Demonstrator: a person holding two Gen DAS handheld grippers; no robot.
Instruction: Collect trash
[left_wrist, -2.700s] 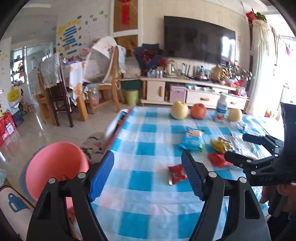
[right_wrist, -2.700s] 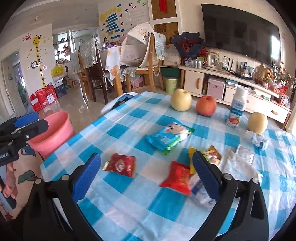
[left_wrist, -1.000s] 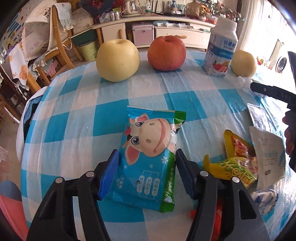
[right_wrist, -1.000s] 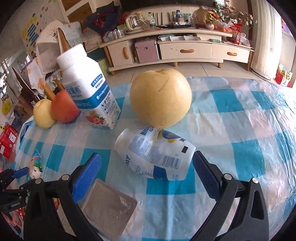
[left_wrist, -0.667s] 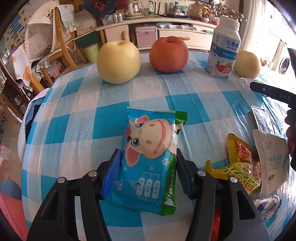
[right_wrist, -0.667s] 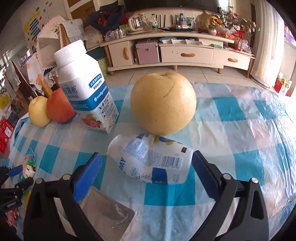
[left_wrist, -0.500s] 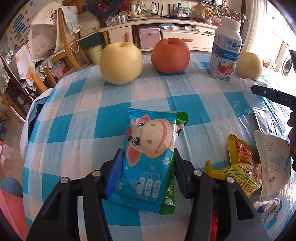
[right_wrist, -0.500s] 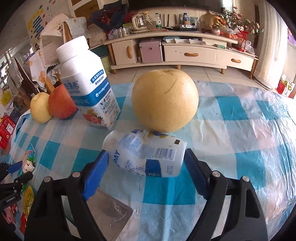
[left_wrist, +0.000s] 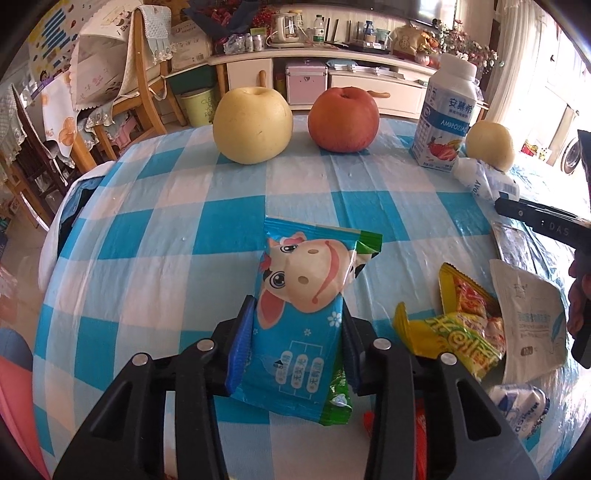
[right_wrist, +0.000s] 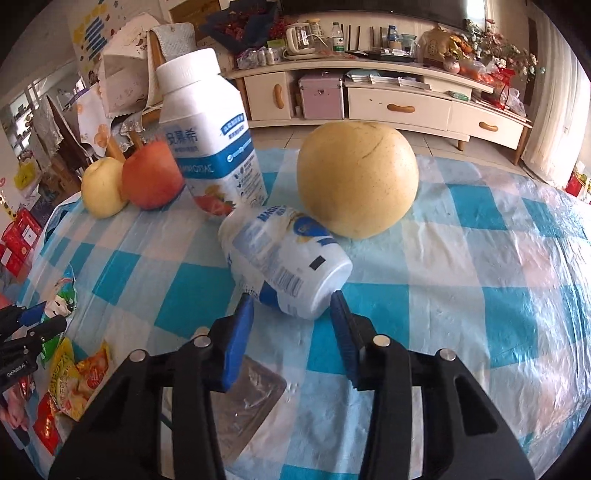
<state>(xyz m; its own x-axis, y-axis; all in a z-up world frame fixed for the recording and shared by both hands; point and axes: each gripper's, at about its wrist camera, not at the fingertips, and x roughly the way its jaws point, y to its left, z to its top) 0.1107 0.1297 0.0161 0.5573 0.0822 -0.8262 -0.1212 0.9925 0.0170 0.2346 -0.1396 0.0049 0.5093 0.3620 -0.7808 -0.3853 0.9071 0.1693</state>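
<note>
On the checked cloth (left_wrist: 177, 229), the left gripper (left_wrist: 295, 338) points down at a blue snack pack (left_wrist: 306, 314) printed with a cartoon cow; its jaws are closing, and the blue pads (left_wrist: 242, 343) press both long edges of the pack, whose lower half sits between them while the cow's head sticks out ahead. Well ahead of this gripper and to its left stands a yellow pear (left_wrist: 253, 123), with a red apple (left_wrist: 343, 118) straight ahead beside it and an upright milk carton (left_wrist: 447, 122) further right. Just to the gripper's right lie yellow wrappers (left_wrist: 458, 325), and beyond them a white pouch (left_wrist: 528, 321) partly covering them. The right gripper (right_wrist: 291, 325) is also tilted down, its jaws closing around the flat end of a small white bottle (right_wrist: 284, 258) that lies on its side, pointing away and to the left. The bottle's end sits between the pads; the left pad appears to touch its lower edge, but I cannot tell whether the right one presses it. Ahead and left of this gripper stands the carton, just past the bottle's far end; ahead and right, a large pear (right_wrist: 356, 181) touches the bottle. Below the left finger lies a clear foil piece (right_wrist: 247, 398).
</note>
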